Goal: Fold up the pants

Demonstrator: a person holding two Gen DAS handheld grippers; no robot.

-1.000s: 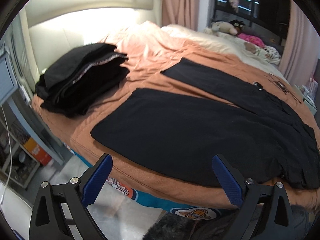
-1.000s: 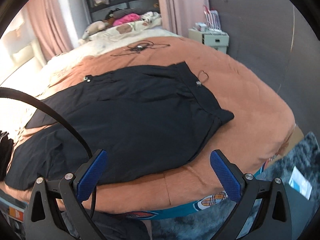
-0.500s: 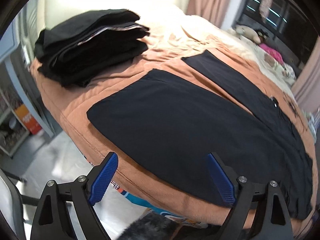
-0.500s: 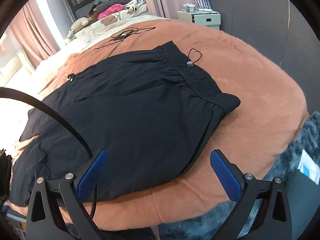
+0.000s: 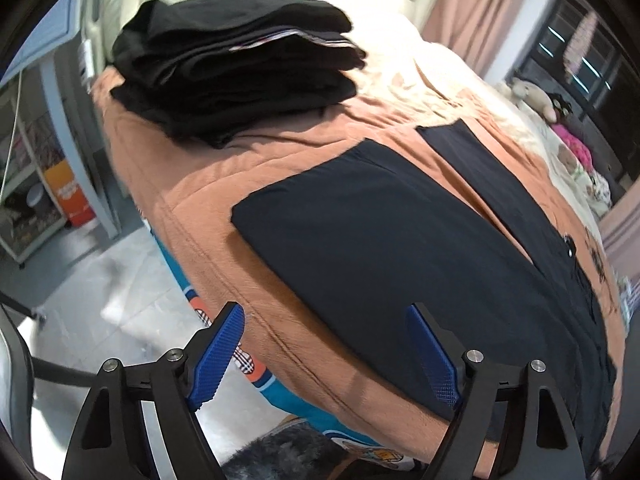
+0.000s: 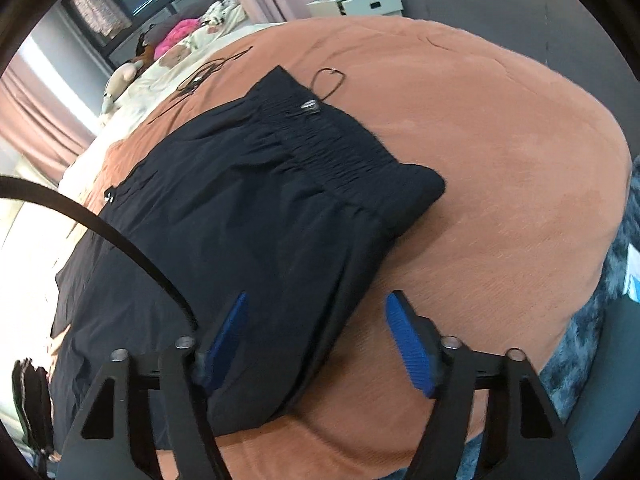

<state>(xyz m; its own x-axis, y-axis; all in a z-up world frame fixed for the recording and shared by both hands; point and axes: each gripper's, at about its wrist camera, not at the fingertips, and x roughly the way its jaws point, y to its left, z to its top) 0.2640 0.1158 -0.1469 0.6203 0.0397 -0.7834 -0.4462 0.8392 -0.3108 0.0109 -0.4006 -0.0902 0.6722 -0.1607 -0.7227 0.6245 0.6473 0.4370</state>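
Observation:
Black pants (image 5: 400, 240) lie flat on the orange blanket (image 5: 192, 200), legs spread apart, the near leg's hem toward the left. My left gripper (image 5: 326, 354) hovers at the bed's near edge beside that leg's long side, its jaws closing, and its blue pads (image 5: 220, 352) touch nothing. In the right wrist view the pants (image 6: 240, 220) show their elastic waistband (image 6: 352, 160) at the right. My right gripper (image 6: 318, 342) is low over the hip-side edge, jaws closing, with that cloth edge between the fingers; the pads do not press on it.
A stack of folded black clothes (image 5: 240, 60) sits at the bed's far left corner. Plush toys (image 5: 532, 94) and black cords (image 6: 200, 76) lie at the far side. A white nightstand (image 6: 360, 0), a shelf (image 5: 36, 184), a dark rug (image 6: 600, 340) and a black cable (image 6: 100, 232) are nearby.
Both grippers dropped closer to the bed's near edge and rolled. Their jaws narrowed, the right one more. The right gripper now straddles the pants' hip-side edge.

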